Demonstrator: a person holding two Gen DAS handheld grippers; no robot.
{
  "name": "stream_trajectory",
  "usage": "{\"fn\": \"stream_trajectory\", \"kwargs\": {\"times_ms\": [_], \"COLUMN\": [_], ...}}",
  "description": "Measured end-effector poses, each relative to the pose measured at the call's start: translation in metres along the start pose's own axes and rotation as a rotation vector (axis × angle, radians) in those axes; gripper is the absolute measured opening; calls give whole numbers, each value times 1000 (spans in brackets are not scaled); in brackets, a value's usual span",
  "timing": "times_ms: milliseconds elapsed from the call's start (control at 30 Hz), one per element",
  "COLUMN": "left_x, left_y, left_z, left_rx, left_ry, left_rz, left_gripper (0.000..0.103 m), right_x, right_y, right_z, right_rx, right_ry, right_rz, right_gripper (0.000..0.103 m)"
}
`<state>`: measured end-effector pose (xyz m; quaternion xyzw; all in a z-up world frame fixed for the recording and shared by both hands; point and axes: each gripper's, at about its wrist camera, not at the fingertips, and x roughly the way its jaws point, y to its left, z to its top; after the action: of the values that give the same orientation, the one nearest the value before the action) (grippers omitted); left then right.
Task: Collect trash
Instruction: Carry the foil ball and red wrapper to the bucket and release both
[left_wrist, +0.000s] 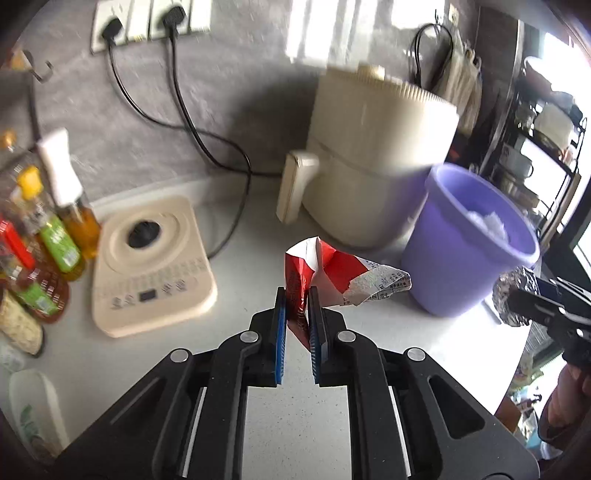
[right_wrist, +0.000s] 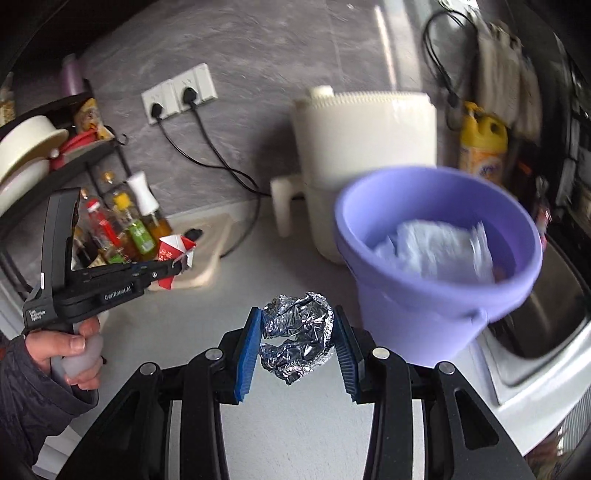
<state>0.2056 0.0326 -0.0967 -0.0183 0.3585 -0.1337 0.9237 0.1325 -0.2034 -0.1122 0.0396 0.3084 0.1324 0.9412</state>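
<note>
Trash rides in both tools: our left hand-held gripper (left_wrist: 297, 310) pinches a crumpled red carton (left_wrist: 325, 273), our right hand-held gripper (right_wrist: 297, 332) clamps a foil ball (right_wrist: 295, 332), both held above the bench (left_wrist: 240, 295) near the purple bucket (right_wrist: 436, 288), presumably for dropping in.

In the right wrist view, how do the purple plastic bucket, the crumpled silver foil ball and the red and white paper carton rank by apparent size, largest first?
1. Purple plastic bucket, clearly largest.
2. Crumpled silver foil ball, held in the right gripper; its nearness enlarges it.
3. Red and white paper carton, held in the left gripper, farther away, so its true rank against the foil is unsure.
</note>
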Motion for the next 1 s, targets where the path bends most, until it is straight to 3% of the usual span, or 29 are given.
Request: {"fn": "stream_trajectory", "kwargs": {"times_ms": [267,500,800,1000], "left_x": [-38,-56,-61,-40], "left_y": [-17,-33,-59,-84], "left_z": [21,34,42,47], "left_rx": [-18,-51,-108,-131], "left_ry": [-89,-147,-216,-208], "left_rz": [53,86,94,88], "left_gripper": [11,11,11,11], "right_x": [-20,-27,-26,-23], "right_y": [-4,-26,-72,-104], "right_z": [55,90,127,135], "right_rx": [-56,-100,-154,-175], "right_ry": [-83,-121,-120,-117], "right_rz": [87,87,81,101], "right_gripper": [38,38,38,39]}}
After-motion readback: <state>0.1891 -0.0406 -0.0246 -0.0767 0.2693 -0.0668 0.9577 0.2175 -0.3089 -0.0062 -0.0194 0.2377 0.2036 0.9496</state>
